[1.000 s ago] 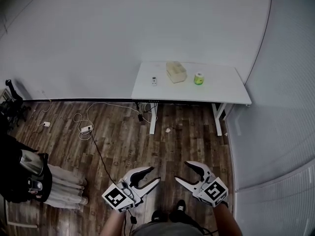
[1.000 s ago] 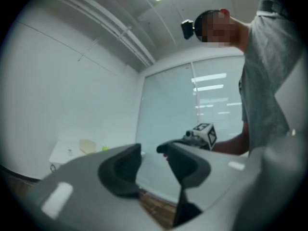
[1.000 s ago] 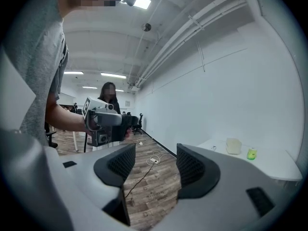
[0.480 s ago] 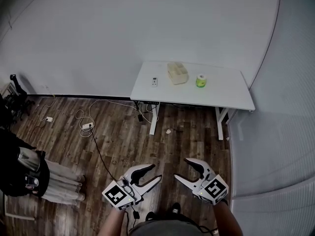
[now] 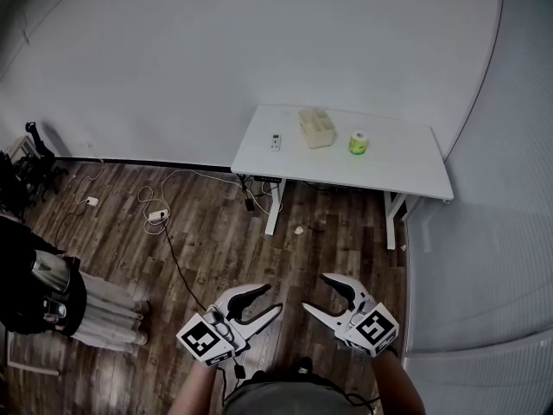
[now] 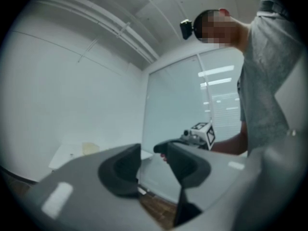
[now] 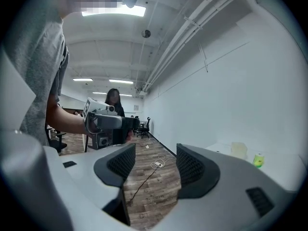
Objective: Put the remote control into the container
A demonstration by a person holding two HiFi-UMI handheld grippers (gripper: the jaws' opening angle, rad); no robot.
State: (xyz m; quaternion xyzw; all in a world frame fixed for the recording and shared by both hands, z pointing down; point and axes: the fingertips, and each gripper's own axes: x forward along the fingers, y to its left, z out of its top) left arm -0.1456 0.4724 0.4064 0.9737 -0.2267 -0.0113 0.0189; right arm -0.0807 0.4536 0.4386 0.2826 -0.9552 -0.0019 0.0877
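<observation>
Left claw [image 5: 273, 298] sits low in the bottom centre of the head view with its jaws spread, and we see nothing between them but wooden floor [image 5: 328, 240]. Right claw [image 5: 314, 292] is just beside it, jaws also apart and also empty. So we hold nothing yet, and by our reckoning the task has not properly begun.

Up in the upper middle of the frame stands the white bench [image 5: 406, 158] against the wall, well apart from both claws. The remote control [image 5: 275, 142] lies flat near the bench's left end. The container [image 5: 317, 128] stands just to its right, close but not touching, with a green roll [image 5: 359, 143] further right again.

Here is what we think the coming move turns on. The remote lies almost straight ahead of the left claw, up the frame, while the right claw lines up closer to the container. That makes the left the nearer one, by a shade.

The remote's long axis seems to run away from us, towards the wall, though it is too small to be sure. If so, jaws coming straight in would close across its narrow width, followed by a short carry to the right.
</observation>
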